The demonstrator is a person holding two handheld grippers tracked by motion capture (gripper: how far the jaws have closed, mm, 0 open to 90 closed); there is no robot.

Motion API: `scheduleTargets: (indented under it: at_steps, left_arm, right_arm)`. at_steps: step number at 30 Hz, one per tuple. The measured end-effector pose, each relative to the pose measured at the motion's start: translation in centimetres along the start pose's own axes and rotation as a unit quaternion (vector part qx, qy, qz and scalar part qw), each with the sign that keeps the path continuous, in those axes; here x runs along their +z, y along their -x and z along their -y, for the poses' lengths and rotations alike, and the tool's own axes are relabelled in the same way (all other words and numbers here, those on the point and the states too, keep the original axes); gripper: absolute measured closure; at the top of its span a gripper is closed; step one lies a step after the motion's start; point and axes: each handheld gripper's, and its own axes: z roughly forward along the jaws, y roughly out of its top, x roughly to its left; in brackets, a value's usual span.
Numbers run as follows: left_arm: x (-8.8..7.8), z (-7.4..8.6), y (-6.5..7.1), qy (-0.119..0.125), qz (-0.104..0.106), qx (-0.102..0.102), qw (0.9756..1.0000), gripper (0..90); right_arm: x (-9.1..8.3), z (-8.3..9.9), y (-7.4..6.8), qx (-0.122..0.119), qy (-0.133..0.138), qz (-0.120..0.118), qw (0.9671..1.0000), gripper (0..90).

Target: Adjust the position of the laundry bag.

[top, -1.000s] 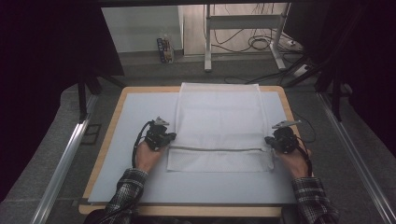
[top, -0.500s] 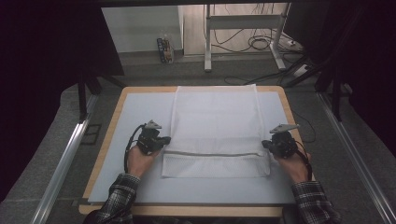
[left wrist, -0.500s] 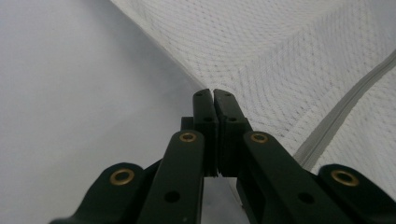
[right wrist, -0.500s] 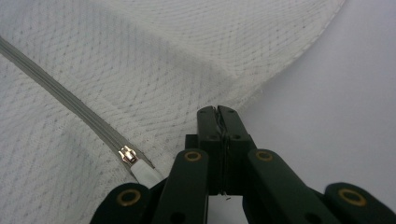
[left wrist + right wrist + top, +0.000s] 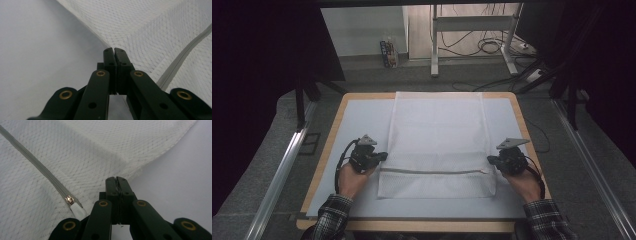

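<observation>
A white mesh bag (image 5: 437, 130) lies flat on the pale mat (image 5: 357, 120), its grey zipper (image 5: 432, 171) running across near the front edge. My left gripper (image 5: 382, 156) is shut on the bag's left edge at the zipper's end. In the left gripper view the jaws (image 5: 114, 50) meet on the mesh rim, with the zipper (image 5: 185, 47) to their right. My right gripper (image 5: 490, 160) is shut on the bag's right edge. In the right gripper view its tips (image 5: 116, 178) pinch the puckered mesh beside the zipper pull (image 5: 70, 200).
The mat sits on a wood-edged board (image 5: 328, 150). Metal rails run along the left (image 5: 277, 175) and right (image 5: 597, 175) sides. Beyond the far edge are a stand's legs (image 5: 434, 45), floor cables (image 5: 492, 47) and a small box (image 5: 387, 52).
Both hands have moved toward the person, drawing the bag's zipper and front edge nearer the table's front. The bag's far edge stays where it was.
</observation>
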Motion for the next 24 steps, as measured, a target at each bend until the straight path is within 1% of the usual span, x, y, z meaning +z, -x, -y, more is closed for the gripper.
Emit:
scheduleTargets:
  at_steps: [3,8,11,14,15,18,19,21,24]
  left_arm:
    - [-0.5,0.7,0.3,-0.004,-0.002,0.004,1.0000,89.5]
    - [-1.0,1.3,0.9,-0.015,-0.014,0.024,0.9995,89.4]
    - [-1.4,1.7,1.2,-0.017,-0.019,0.030,0.9992,89.3]
    - [-1.7,2.0,1.3,-0.016,-0.020,0.029,0.9993,89.2]
    - [-2.0,2.2,1.4,-0.015,-0.018,0.027,0.9994,89.2]
    - [-2.2,2.5,1.5,-0.017,-0.013,0.023,0.9995,89.0]
    - [-2.2,2.7,1.6,-0.019,-0.009,0.020,0.9996,89.0]
    - [-2.1,3.0,1.7,-0.026,-0.008,0.020,0.9994,88.9]
    - [-2.4,3.3,2.0,-0.027,-0.007,0.017,0.9995,88.8]
  right_arm:
    - [-0.3,0.1,-0.5,-0.003,0.000,-0.007,1.0000,88.4]
    - [-0.8,0.5,-1.4,-0.010,-0.001,-0.014,0.9999,88.4]
    - [-0.9,0.9,-1.9,-0.014,-0.003,-0.019,0.9997,88.4]
    - [-1.0,1.0,-2.2,-0.017,-0.002,-0.023,0.9996,88.4]
    - [-1.1,1.2,-2.5,-0.020,-0.004,-0.024,0.9995,88.4]
    - [-1.1,1.3,-2.7,-0.021,-0.006,-0.025,0.9994,88.4]
    - [-1.1,1.4,-2.7,-0.022,-0.007,-0.026,0.9994,88.3]
    - [-1.2,1.5,-2.8,-0.019,-0.007,-0.028,0.9994,88.3]
    - [-1.4,1.7,-2.9,-0.018,-0.009,-0.031,0.9993,88.2]
